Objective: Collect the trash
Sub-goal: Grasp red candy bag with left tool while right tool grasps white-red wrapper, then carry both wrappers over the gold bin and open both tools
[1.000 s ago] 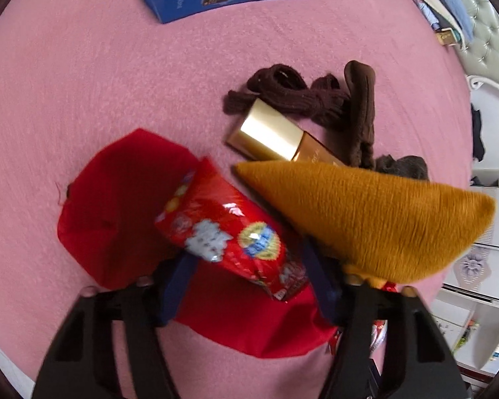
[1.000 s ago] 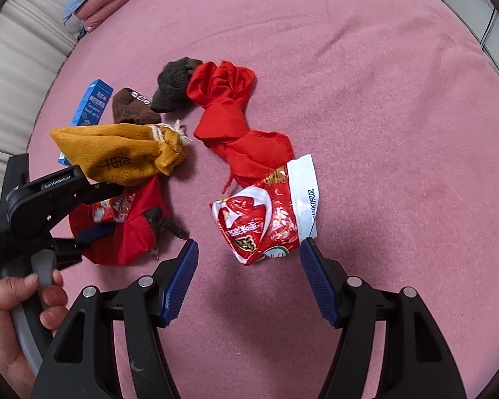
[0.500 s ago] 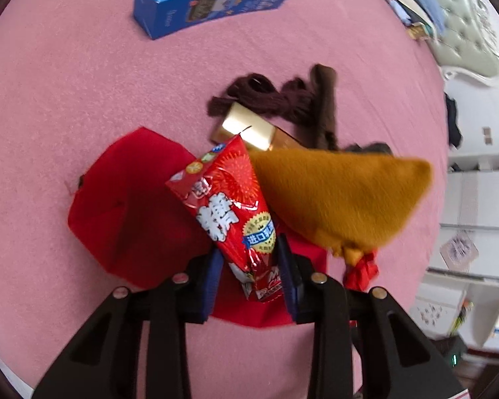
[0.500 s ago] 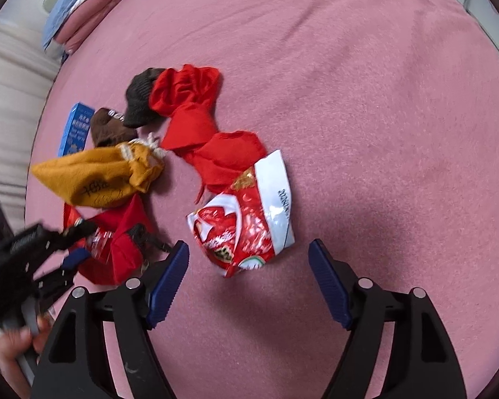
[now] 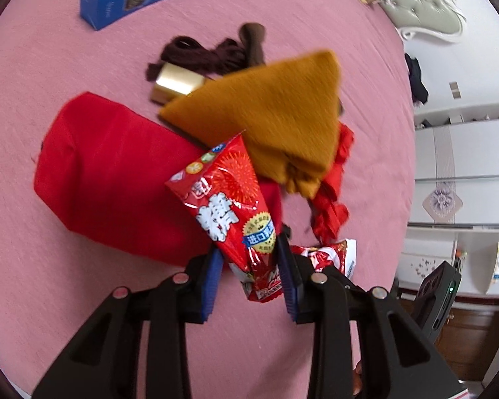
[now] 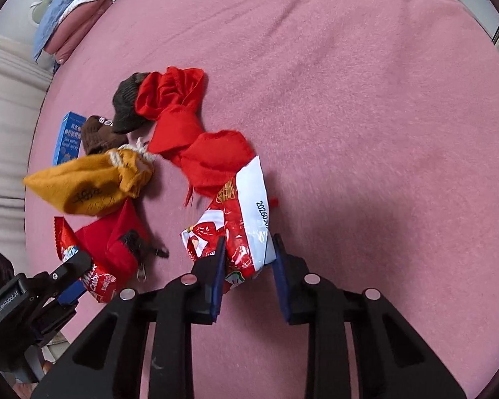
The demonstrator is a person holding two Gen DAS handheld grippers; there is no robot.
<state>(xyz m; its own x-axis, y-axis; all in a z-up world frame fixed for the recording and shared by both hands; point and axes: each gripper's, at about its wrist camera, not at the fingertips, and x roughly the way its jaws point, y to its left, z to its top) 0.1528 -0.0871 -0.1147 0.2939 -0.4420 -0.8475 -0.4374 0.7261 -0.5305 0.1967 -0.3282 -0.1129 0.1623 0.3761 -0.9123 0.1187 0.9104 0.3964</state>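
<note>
Lifted off the red pouch [image 5: 116, 173], the crinkled red snack wrapper [image 5: 231, 212] sits clamped in the left hand-held gripper [image 5: 249, 279]; the right hand-held gripper [image 6: 248, 274], jaws just closing, grasps the red-and-white snack bag [image 6: 239, 226].

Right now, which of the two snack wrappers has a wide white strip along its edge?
The wrapper in the right gripper. The left gripper holds an all-red printed one.
</note>
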